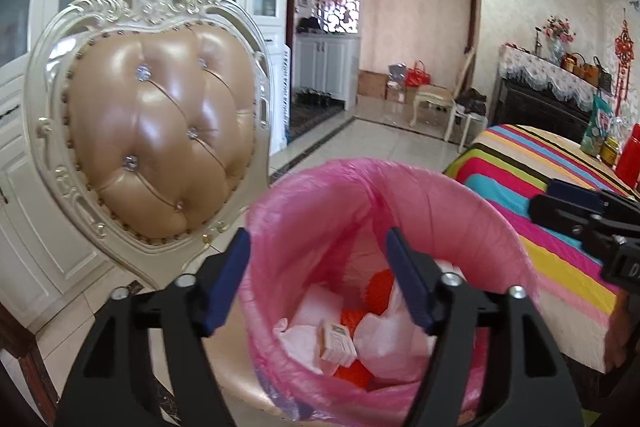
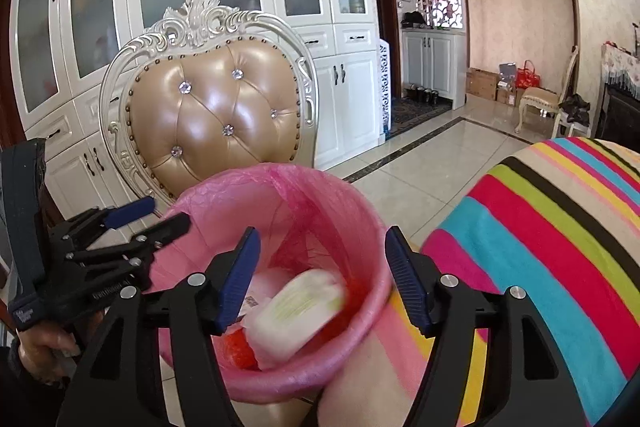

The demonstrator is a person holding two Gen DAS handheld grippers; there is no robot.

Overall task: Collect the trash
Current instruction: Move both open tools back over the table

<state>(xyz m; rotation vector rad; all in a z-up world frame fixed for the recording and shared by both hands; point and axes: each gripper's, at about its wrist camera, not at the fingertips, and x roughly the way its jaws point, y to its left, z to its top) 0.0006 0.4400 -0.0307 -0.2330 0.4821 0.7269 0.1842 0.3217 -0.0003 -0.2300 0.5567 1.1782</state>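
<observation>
A pink bin lined with a pink bag [image 1: 440, 183] stands on the seat of a chair. Inside lie white paper [image 1: 384, 331], a small box [image 1: 336, 341] and orange scraps. My left gripper [image 1: 318, 239] hangs open over the bin's mouth, with nothing between its blue pads. In the right wrist view my right gripper [image 2: 323, 239] is open above the same bin [image 2: 240, 179]. A blurred white and green packet [image 2: 298, 311] sits inside the bin below its fingers, apart from both pads. Each gripper shows in the other's view: the left gripper [image 2: 168, 213], the right gripper [image 1: 560, 203].
A tufted tan chair back with a carved white frame [image 2: 216, 115] rises just behind the bin. A table under a striped cloth [image 2: 540, 227] lies close on the right. White cabinets [image 2: 344, 95] line the wall. A person's hand [image 2: 36, 347] holds the left gripper.
</observation>
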